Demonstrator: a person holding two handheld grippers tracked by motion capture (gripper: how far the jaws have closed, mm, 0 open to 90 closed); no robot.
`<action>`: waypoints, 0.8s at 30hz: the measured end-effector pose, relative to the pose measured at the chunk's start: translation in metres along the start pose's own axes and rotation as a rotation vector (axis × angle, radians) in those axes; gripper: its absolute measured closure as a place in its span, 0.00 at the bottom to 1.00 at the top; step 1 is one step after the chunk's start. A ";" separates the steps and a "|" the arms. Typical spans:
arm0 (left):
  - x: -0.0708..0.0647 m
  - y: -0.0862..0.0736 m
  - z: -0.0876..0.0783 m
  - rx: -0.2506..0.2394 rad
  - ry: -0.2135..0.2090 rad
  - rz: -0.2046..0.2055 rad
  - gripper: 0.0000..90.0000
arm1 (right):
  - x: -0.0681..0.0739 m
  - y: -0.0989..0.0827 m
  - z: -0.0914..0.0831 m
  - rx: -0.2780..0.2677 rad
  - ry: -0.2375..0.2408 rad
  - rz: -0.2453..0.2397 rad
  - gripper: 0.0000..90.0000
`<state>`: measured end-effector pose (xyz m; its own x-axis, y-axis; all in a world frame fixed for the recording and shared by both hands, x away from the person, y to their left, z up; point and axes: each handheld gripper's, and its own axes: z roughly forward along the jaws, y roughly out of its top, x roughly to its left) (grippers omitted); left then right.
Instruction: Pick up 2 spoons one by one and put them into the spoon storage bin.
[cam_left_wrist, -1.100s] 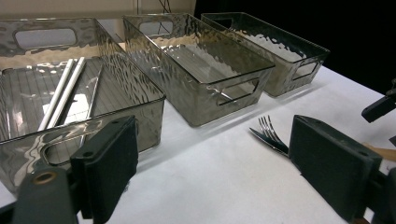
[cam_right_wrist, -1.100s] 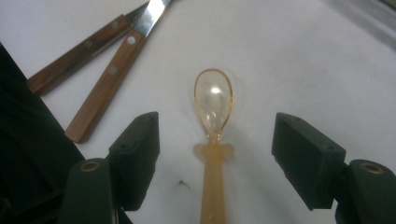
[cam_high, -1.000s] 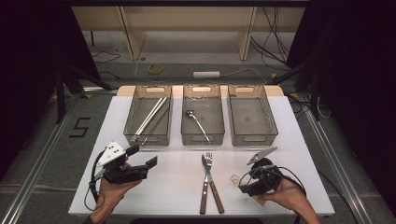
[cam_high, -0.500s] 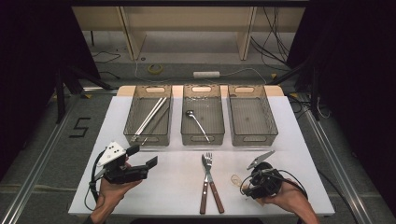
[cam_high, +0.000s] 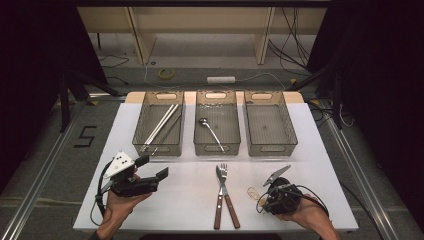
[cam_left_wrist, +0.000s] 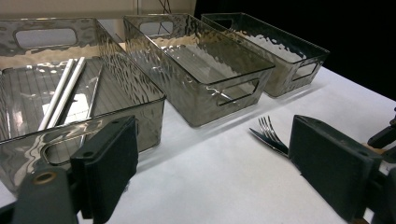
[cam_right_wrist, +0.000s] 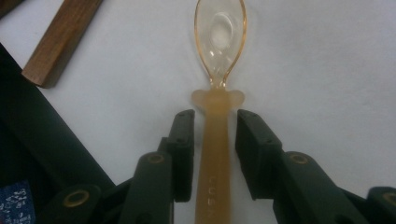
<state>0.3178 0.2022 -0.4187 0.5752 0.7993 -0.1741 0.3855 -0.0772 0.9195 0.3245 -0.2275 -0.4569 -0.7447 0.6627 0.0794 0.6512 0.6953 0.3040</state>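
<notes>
I am working on the small translucent amber plastic spoon (cam_right_wrist: 219, 93), which is lying flat on the white table (cam_high: 190, 200) at the near right, just right of the two wooden-handled pieces of cutlery. In the high view it is showing only as a pale loop (cam_high: 252, 192) beside my right gripper (cam_right_wrist: 215, 154), so I am reading its pose mainly from the right gripper view.

There the spoon's handle is running straight up between the two black jaws, bowl pointing away. The jaws have just been closing around it, but a thin strip of table is still showing on each side of the handle, so the pads are not pressing yet and nothing is being held.

To do this grasp well, I am judging that the jaws should keep the handle centred, so both pads meet it together and it is not skidding sideways. The handle is thin and low, so the tips should be staying down at the table.

My left gripper (cam_high: 150, 172) is hovering at the near left, jaws wide apart and empty. At the far side, three smoky transparent plastic bins (cam_high: 217, 127) are standing in a row.
</notes>
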 end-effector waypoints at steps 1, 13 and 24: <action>0.000 0.000 0.000 0.001 0.001 -0.001 0.17 | 0.000 0.000 0.001 0.007 -0.006 -0.001 0.79; 0.000 0.000 0.000 -0.003 0.004 -0.009 0.17 | 0.001 -0.001 0.001 0.002 -0.022 -0.021 0.87; 0.000 0.000 0.000 -0.002 0.003 -0.008 0.17 | 0.000 0.001 -0.011 -0.068 -0.052 -0.033 0.88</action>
<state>0.3180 0.2018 -0.4190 0.5704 0.8014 -0.1801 0.3883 -0.0699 0.9189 0.3237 -0.2298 -0.4461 -0.7559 0.6544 0.0194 0.6135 0.6977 0.3699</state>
